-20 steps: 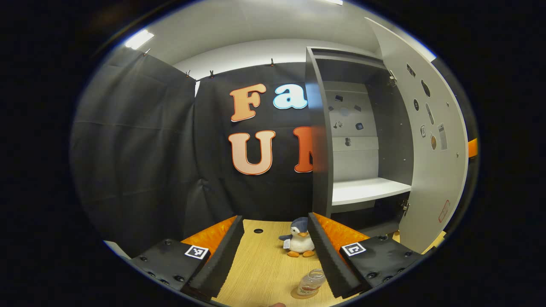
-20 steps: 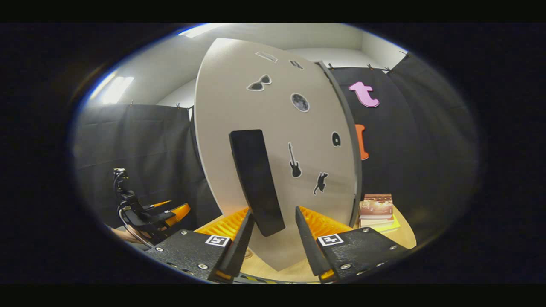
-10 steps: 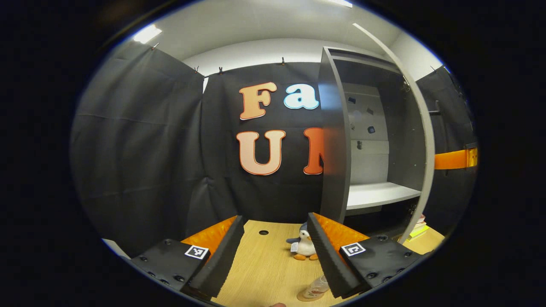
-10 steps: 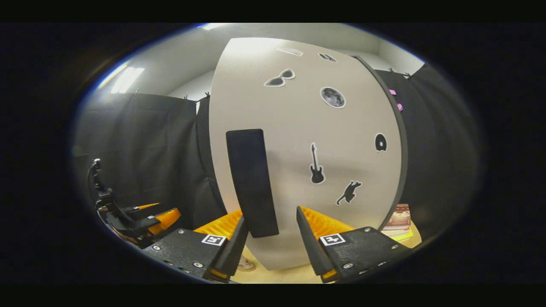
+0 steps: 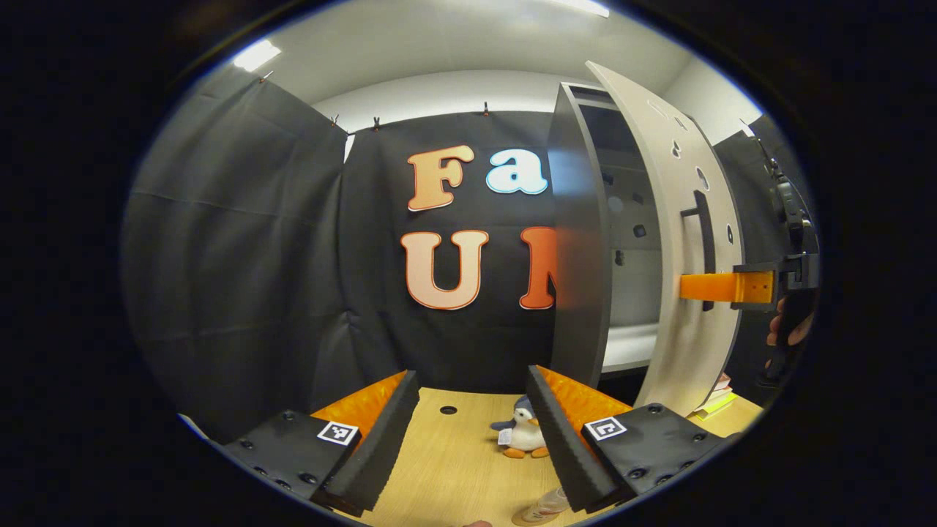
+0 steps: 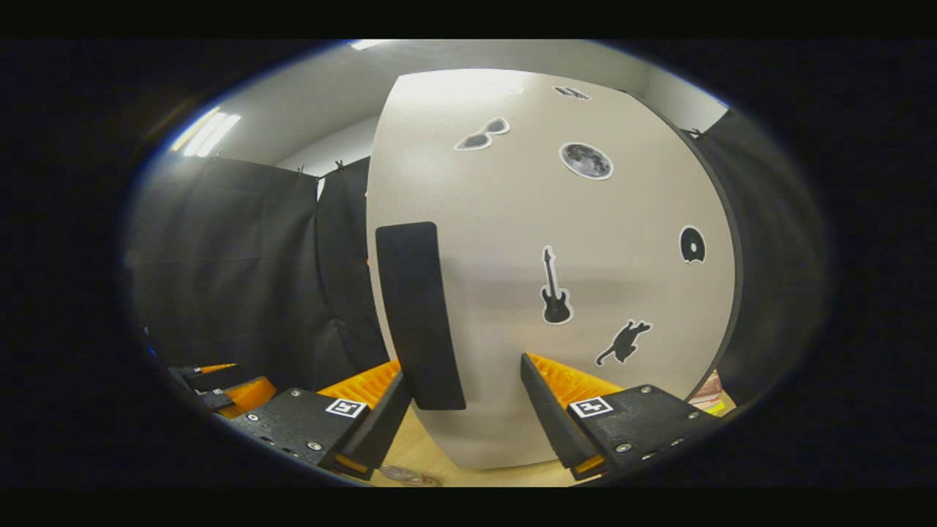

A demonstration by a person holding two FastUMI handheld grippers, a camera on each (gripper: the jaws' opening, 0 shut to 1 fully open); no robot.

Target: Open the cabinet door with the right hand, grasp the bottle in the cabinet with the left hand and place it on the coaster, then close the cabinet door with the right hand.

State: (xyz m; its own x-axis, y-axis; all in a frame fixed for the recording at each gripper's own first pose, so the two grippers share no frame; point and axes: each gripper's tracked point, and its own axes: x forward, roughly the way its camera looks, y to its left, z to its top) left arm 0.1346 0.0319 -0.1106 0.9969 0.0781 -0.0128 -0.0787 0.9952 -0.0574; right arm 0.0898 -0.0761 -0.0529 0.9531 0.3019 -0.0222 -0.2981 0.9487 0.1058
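The grey cabinet [image 5: 578,241] stands at the right of the left gripper view, its door [image 5: 677,241] swung most of the way in, with a narrow gap showing the shelf. My right gripper [image 5: 703,287] reaches in from the far right against the door's front. In the right gripper view the door [image 6: 571,219] is close ahead. My right gripper [image 6: 461,417] is open, and the lower end of the black handle [image 6: 419,315] sits between its fingers, nearer the left one. The clear bottle [image 5: 549,503] stands on the coaster [image 5: 523,520] below my open left gripper [image 5: 468,446].
A plush penguin [image 5: 521,433] sits on the wooden table [image 5: 454,468] in front of the cabinet's left wall. A stack of books [image 5: 714,399] lies to the right of the cabinet. A small round hole [image 5: 448,410] is in the tabletop.
The door has swung from wide open to nearly shut, with my right gripper following it at the handle. The left gripper has stayed open over the table, drifting slightly.
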